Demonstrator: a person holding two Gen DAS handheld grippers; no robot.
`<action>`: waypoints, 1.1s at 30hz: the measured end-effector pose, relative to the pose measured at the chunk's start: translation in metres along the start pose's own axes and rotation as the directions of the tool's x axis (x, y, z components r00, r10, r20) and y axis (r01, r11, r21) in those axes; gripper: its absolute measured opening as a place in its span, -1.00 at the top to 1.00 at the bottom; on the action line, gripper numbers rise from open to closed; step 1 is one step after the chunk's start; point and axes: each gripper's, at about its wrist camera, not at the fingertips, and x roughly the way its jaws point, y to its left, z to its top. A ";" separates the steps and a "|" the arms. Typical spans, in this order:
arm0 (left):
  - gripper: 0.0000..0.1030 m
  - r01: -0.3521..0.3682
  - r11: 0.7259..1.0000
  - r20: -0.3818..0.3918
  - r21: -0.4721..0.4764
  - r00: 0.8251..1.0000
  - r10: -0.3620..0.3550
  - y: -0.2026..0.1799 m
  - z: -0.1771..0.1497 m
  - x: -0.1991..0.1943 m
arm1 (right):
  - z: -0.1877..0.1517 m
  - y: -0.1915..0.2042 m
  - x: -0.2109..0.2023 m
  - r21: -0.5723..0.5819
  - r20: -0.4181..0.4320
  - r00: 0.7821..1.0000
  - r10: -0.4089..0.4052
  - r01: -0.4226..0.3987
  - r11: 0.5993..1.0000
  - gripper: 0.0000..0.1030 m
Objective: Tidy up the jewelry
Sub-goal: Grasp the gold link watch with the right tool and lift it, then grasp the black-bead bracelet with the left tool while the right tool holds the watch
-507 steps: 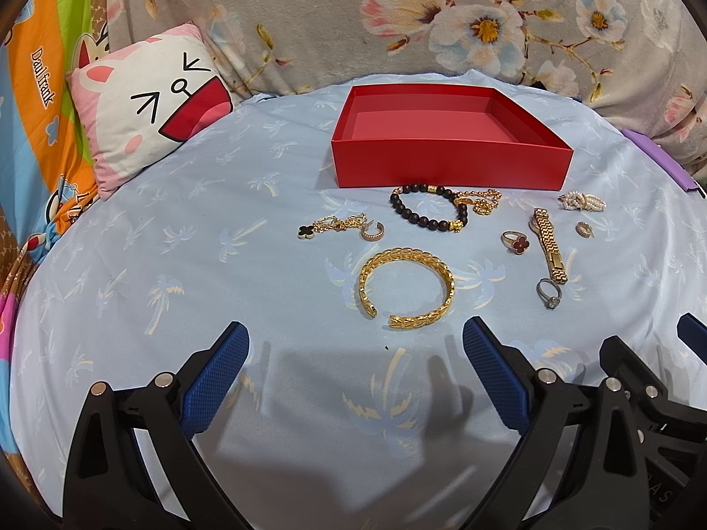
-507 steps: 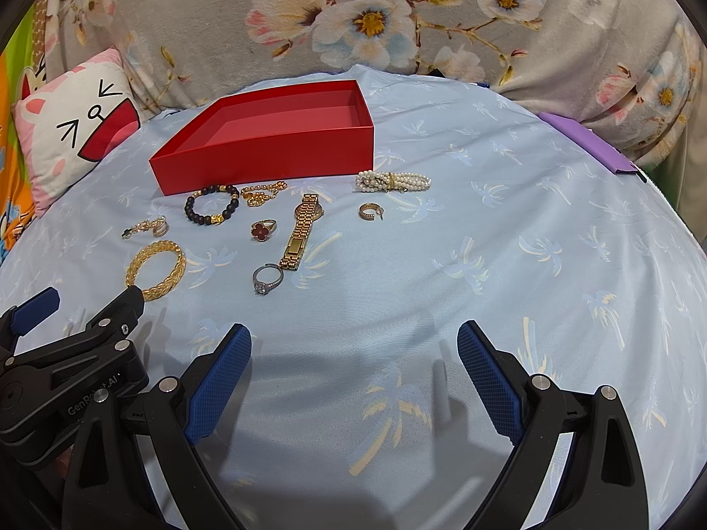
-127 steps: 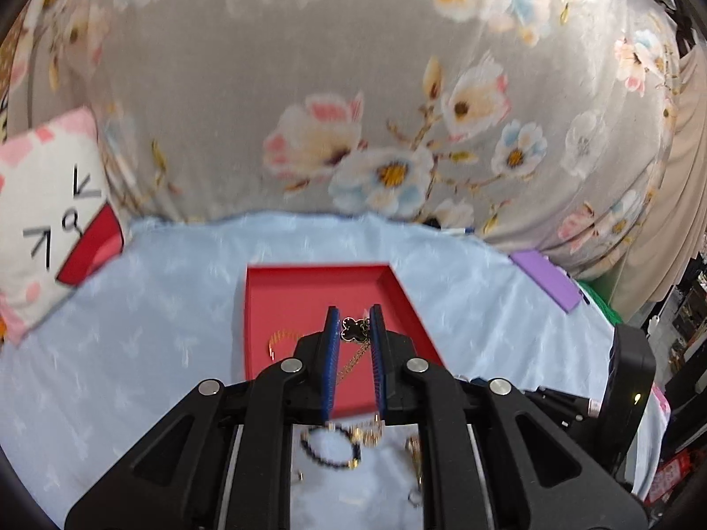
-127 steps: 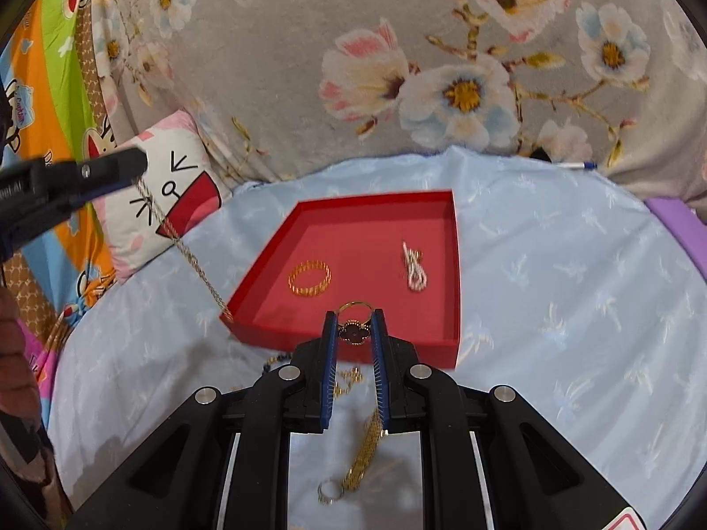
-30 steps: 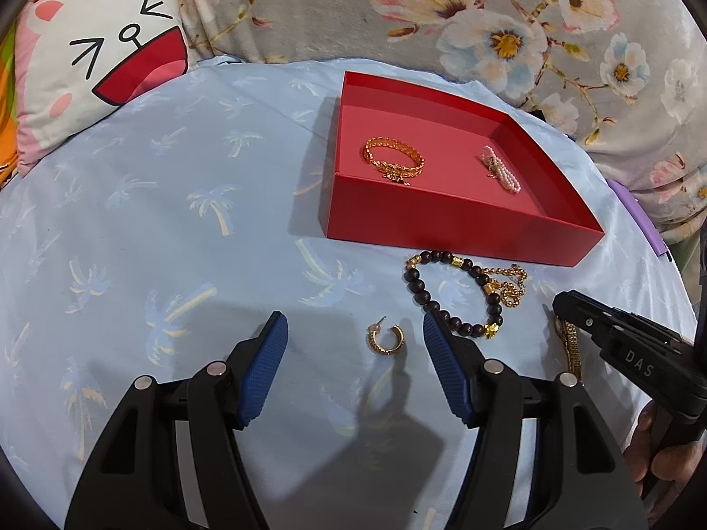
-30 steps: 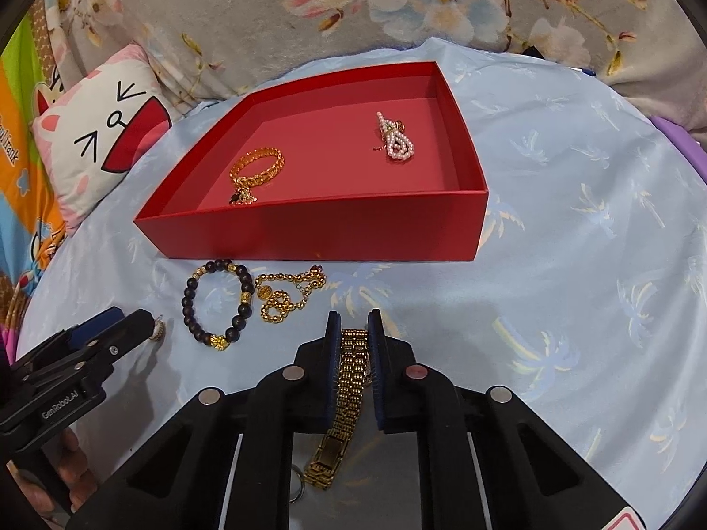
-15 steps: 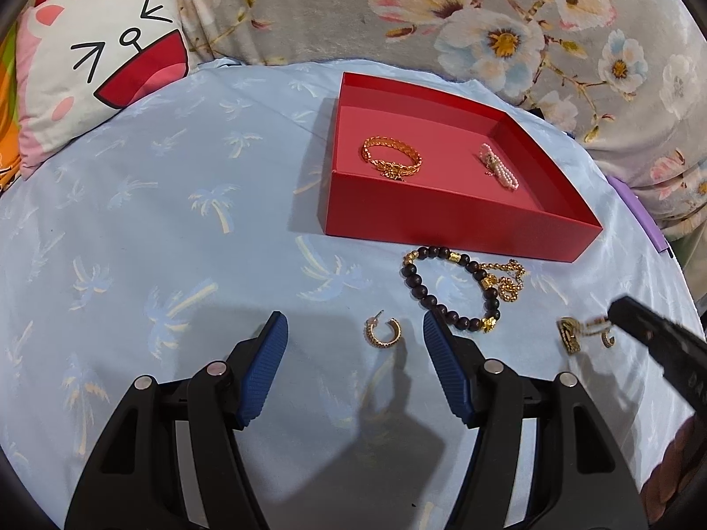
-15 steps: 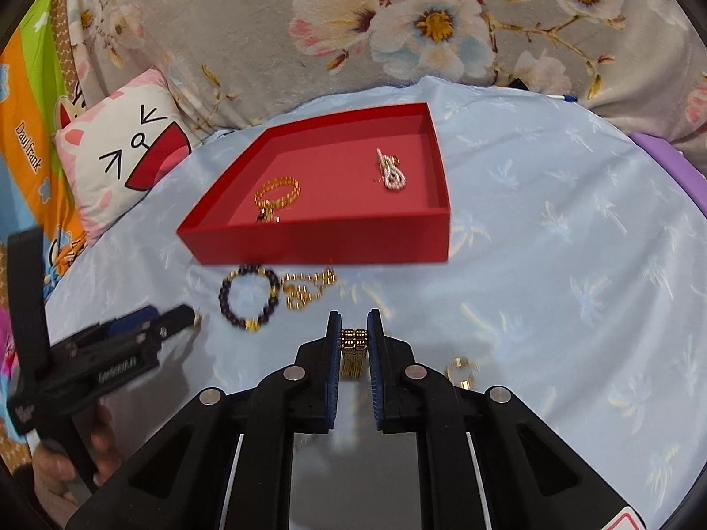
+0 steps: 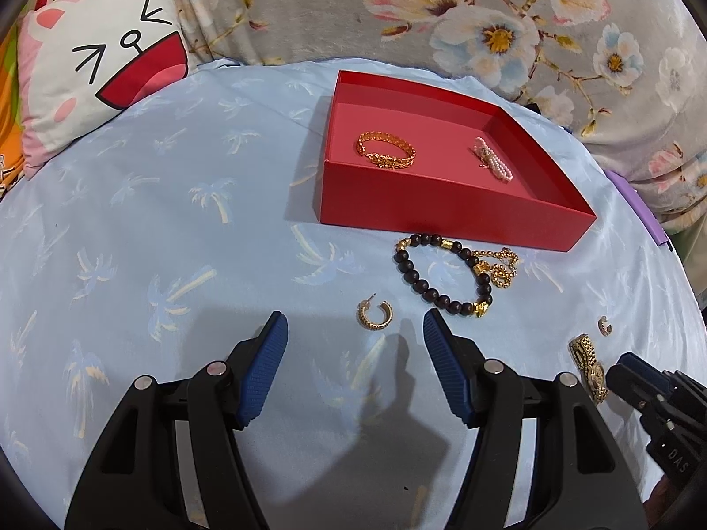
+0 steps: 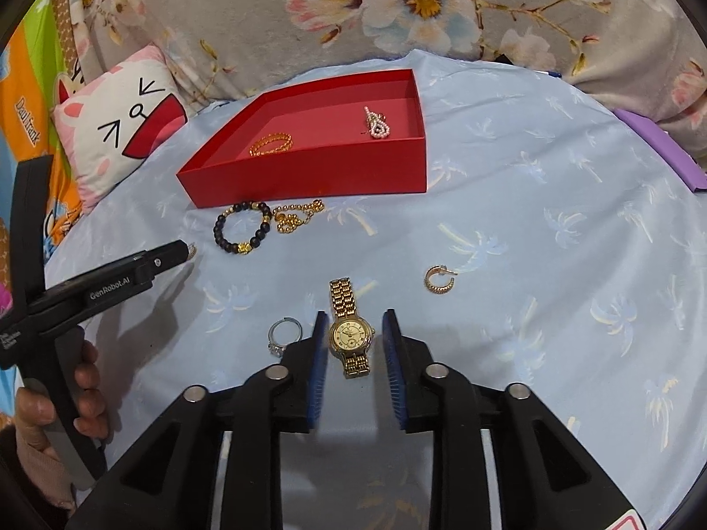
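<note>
The right gripper [image 10: 355, 344] is opening around the gold link-band wristwatch [image 10: 350, 329], below the red cardboard tray [image 10: 309, 176]; the left gripper [image 9: 353, 353] gapes empty.

Both views are bright and evenly lit from above and behind the cameras — the left claw [image 9: 353, 366] and right claw [image 10: 355, 344] throw soft grey shadows forward onto the blue sheet [image 9: 154, 229]. Focus is sharp, no motion blur. Fisheye bending curves the edges, with black vignette corners; the gold watch [image 10: 349, 329] glints mildly.
</note>
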 end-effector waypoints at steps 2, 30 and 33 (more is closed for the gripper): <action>-0.20 0.000 1.000 0.000 0.000 1.000 0.000 -0.001 0.000 0.000 | -0.001 0.002 0.004 -0.012 -0.009 1.000 -0.001 0.000 1.000 0.39; -0.18 0.004 0.998 -0.041 0.055 0.999 -0.002 -0.017 0.002 0.009 | 0.013 -0.008 -0.018 0.041 0.068 0.998 0.010 -0.013 0.999 0.56; -0.18 0.018 0.997 -0.040 0.070 0.999 -0.015 -0.026 0.002 0.009 | 0.014 -0.012 -0.023 0.050 0.077 0.997 0.011 -0.015 0.999 0.56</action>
